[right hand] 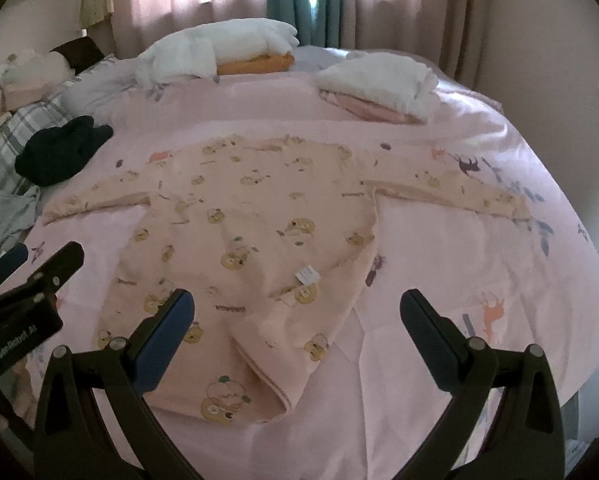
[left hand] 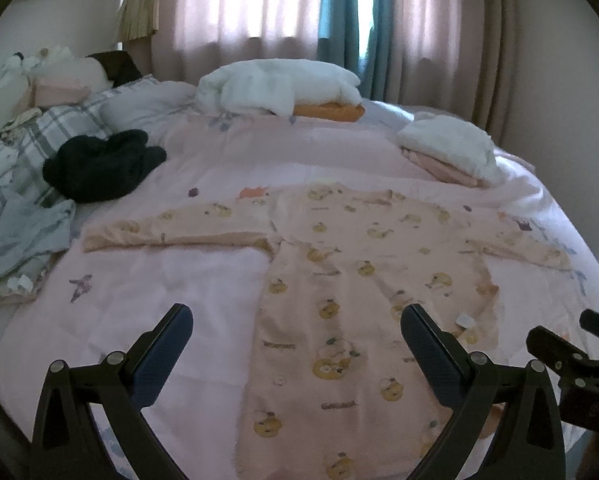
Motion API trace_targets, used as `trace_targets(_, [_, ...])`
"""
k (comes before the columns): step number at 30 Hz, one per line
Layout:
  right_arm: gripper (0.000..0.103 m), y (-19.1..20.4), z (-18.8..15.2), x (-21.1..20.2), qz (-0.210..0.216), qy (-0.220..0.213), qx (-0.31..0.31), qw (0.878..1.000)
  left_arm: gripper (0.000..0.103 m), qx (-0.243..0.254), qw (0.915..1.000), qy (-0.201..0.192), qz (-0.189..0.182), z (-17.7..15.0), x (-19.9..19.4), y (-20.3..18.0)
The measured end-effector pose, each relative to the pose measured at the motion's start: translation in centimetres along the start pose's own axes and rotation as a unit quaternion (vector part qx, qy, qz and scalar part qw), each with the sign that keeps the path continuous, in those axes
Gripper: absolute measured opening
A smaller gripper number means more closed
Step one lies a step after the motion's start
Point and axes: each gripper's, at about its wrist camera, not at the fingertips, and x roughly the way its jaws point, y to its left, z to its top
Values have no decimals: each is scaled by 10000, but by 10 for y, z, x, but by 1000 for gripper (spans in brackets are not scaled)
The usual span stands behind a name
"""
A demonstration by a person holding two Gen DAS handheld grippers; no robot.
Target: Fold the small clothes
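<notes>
Left edge: plaid bedding [left hand: 55, 132] and a grey cloth [left hand: 27, 236], rumpled, beside the pink sheet [left hand: 179, 280].
Black garment: bunched heap [left hand: 99, 164] at the sheet's left border, well apart from the shirt; also seen in the right view [right hand: 59, 152].
Left gripper: [left hand: 297, 336] jaws spread wide, holding nothing, hovering over the shirt's lower left part; left finger [left hand: 167, 344] over bare sheet, right one over the fabric. Seen from the right camera at the left rim [right hand: 39, 272].
Shirt: peach, bear print [left hand: 339, 280], lying flat on the sheet in the middle of the bed, both sleeves stretched out sideways, neck end toward the curtains. Hem corner near the right gripper turned over in a loose fold [right hand: 267, 360]. White tag [right hand: 307, 274] on the lower body.
Back of bed: white pile on an orange cloth [left hand: 283, 88], before the curtains [left hand: 259, 0].
Folded stack: white over pink [left hand: 451, 148], near the far right of the sheet, beyond the right sleeve.
Right gripper: [right hand: 297, 320] jaws wide apart, nothing between them; left finger [right hand: 167, 332] over the shirt, right one over the sheet. Glimpsed at the right rim of the left view [left hand: 571, 344].
</notes>
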Motion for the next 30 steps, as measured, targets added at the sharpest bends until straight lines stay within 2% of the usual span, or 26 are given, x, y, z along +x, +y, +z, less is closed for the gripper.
trace_targets(4, [103,-11,-2,3,141,86,193,9997,103,72,9999,-39,-72,-2,-3,-6])
trace_targets(9, [103,-15,-4,3,52,104,222,9997,103,161,9994,-24,-311,-4,-5,-15])
trace_targets(16, [103,-20,-5,0,98,88,262,9996,103,178,9995,-35,-258,-4,-2,-21])
trace_targets(20, [103,-19,-6,-1,111,51,251,9996,103,104,9991,-119,-400,-3,-7,-17])
trace_targets(30, [103,-15,-5,3,66,45,133,9999,103,-14,9992,-228,-338,0,-6,-14])
